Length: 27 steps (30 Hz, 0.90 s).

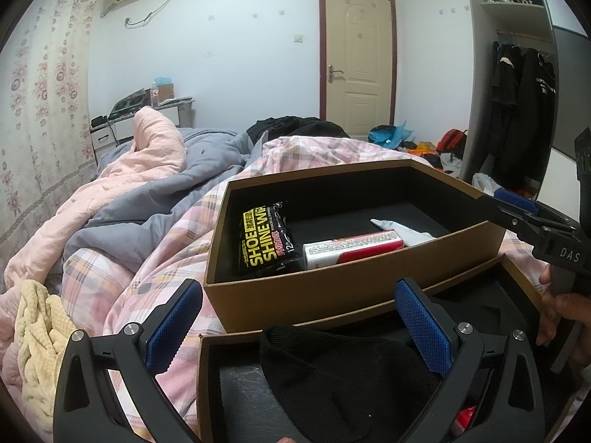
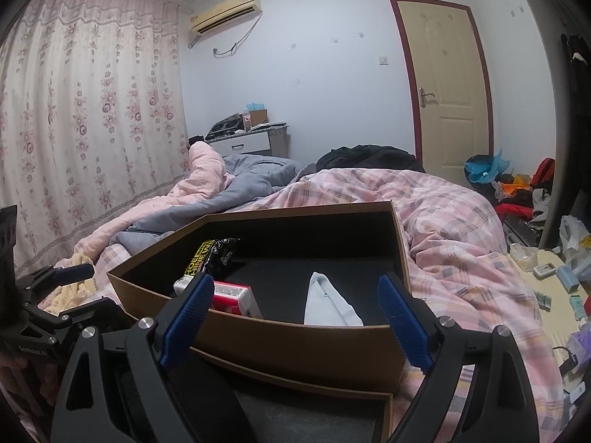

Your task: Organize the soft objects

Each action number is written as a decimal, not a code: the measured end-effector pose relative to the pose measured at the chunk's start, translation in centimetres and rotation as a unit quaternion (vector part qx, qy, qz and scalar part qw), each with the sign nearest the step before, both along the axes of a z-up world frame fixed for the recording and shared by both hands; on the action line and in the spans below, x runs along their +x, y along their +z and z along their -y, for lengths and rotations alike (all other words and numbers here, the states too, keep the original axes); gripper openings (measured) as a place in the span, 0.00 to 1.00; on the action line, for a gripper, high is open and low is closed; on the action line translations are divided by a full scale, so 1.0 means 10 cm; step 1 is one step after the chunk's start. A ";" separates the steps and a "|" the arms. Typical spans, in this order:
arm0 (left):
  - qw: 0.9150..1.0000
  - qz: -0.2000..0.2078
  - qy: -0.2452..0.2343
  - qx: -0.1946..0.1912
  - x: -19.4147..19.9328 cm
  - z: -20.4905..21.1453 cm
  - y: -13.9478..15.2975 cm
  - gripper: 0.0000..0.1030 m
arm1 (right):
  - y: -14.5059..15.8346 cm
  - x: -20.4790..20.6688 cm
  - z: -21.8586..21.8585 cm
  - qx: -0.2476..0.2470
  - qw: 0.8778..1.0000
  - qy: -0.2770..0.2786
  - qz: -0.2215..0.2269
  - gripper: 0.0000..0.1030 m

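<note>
Two brown cardboard boxes with black insides lie on a bed. The far box (image 1: 332,291) holds a black shoe-wipes pack (image 1: 264,238), a red and white packet (image 1: 351,249) and a pale grey sock (image 1: 400,230). The near box (image 1: 207,380) holds a black knit hat (image 1: 343,376). My left gripper (image 1: 299,328) is open and empty above the hat. My right gripper (image 2: 295,317) is open and empty over the far box's (image 2: 295,347) near wall, the sock (image 2: 330,304) between its fingers. A cream knit cloth (image 1: 40,336) lies left on the bed.
Pink plaid quilt (image 2: 461,243), grey and pink blankets (image 1: 147,192) cover the bed. Black clothes (image 2: 369,158) lie at the far end. A floral curtain (image 2: 92,129) hangs left; a door (image 2: 454,85), wardrobe (image 1: 517,92) and floor clutter (image 2: 554,277) stand right.
</note>
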<state>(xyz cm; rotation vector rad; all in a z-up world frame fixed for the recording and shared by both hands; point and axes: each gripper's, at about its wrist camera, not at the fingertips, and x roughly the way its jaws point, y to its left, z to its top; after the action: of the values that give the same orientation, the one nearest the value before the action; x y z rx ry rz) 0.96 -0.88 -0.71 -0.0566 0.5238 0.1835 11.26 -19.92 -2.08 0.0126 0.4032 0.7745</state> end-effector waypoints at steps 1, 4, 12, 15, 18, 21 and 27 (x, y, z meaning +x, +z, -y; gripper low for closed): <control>1.000 0.000 0.000 0.000 0.00 -0.01 0.00 1.00 | 0.00 0.00 0.00 0.000 1.000 0.000 0.000 0.87; 1.000 0.000 0.000 0.000 0.00 0.00 0.00 1.00 | 0.00 0.00 -0.01 -0.001 1.000 -0.001 0.001 0.87; 1.000 0.000 0.000 0.000 0.00 0.00 0.00 1.00 | 0.00 0.00 0.01 -0.001 1.000 -0.001 0.001 0.87; 1.000 0.000 0.000 0.000 0.00 0.00 0.00 1.00 | 0.00 0.00 0.00 -0.005 1.000 -0.003 0.004 0.87; 1.000 -0.001 0.000 0.001 0.00 0.00 0.00 1.00 | 0.00 0.00 0.00 -0.009 1.000 -0.005 0.006 0.87; 1.000 -0.002 0.001 0.003 0.00 0.01 -0.01 1.00 | 0.00 0.00 0.00 -0.010 1.000 -0.005 0.006 0.87; 1.000 -0.010 0.002 0.011 0.02 0.00 -0.05 1.00 | 0.01 0.01 0.00 -0.008 1.000 -0.004 0.005 0.88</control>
<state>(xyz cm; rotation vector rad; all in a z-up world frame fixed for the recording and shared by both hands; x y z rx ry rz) 1.16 -0.85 -1.18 -0.0349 0.5408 0.1942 11.32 -19.95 -2.03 -0.0047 0.4004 0.7625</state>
